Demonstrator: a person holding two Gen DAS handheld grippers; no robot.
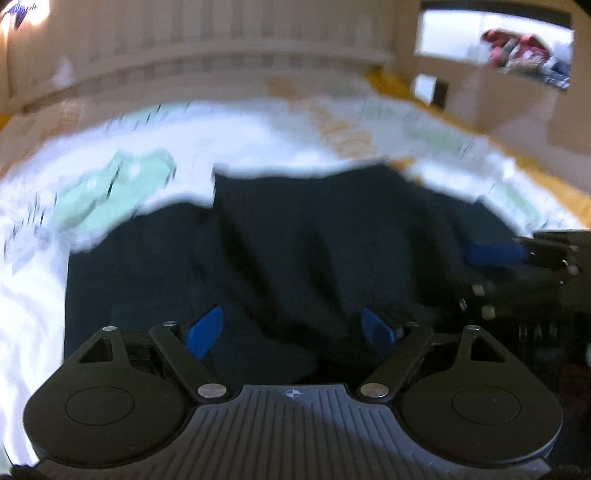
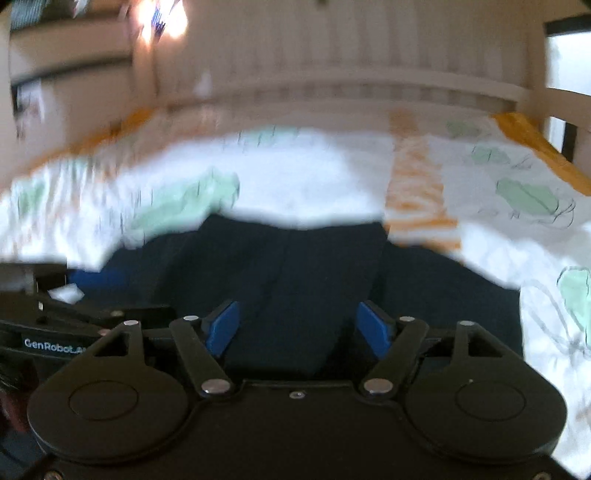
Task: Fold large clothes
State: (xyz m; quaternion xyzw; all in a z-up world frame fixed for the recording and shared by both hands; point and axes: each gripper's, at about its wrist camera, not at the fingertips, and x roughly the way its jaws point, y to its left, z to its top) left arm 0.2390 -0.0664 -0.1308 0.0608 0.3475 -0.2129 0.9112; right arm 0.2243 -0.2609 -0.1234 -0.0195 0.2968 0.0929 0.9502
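dark navy garment (image 1: pixel 295 240) spread mid-frame on patterned bedsheet (image 1: pixel 258 140). left gripper (image 1: pixel 291 332) and right gripper (image 2: pixel 299 325) both released, poised above cloth. fold pending; next, clamp near edge.

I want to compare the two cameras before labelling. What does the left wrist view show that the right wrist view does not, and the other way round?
Only the left wrist view shows the pile of red and mixed clothes on a ledge at upper right, and the right gripper entering from the right.

Only the right wrist view shows the bright light patch at upper left, and the left gripper entering from the left.

Both show the dark navy garment lying on the white bedsheet with green and orange prints, the slatted headboard behind, and open jaws over the cloth.
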